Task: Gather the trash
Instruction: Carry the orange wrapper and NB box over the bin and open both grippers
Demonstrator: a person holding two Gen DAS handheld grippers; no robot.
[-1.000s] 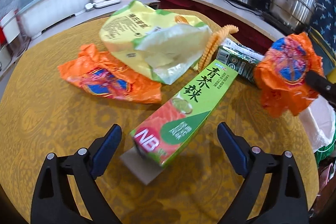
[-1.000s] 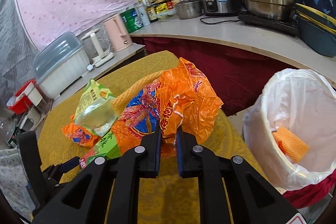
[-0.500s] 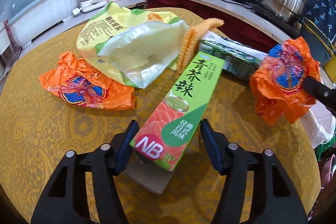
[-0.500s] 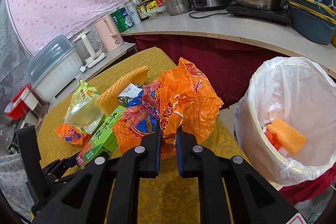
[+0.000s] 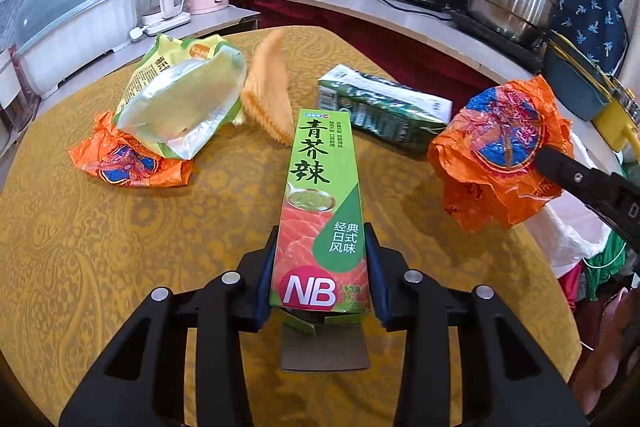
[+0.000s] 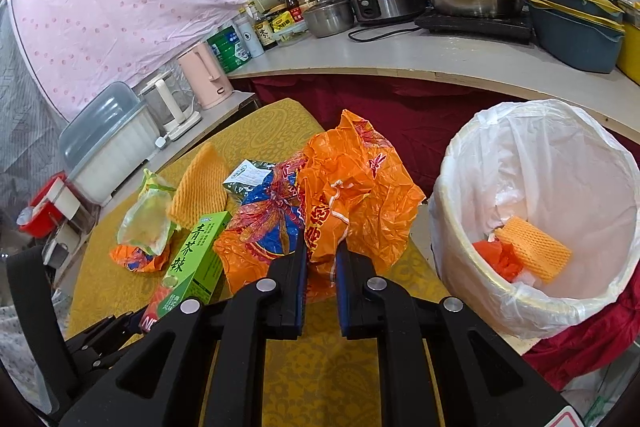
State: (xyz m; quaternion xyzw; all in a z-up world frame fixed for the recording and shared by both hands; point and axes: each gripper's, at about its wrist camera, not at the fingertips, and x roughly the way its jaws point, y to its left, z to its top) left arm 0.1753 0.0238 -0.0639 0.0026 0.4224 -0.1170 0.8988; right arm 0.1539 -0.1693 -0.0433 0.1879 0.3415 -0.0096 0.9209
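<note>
Above the desk (image 5: pixel 120 247), your left gripper (image 5: pixel 320 279) has just clamped the wasabi box (image 5: pixel 320 211); at 3 o'clock, your right gripper (image 6: pixel 320 263) pinches an orange wrapper (image 6: pixel 352 195).

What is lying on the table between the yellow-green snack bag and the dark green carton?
An orange foam net lies between the snack bag and the dark green carton; the left wrist view shows it.

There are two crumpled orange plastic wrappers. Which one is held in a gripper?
The crumpled orange plastic wrapper clamped in the right gripper near the bin; the other orange wrapper lies on the table under a yellow-green bag.
</note>
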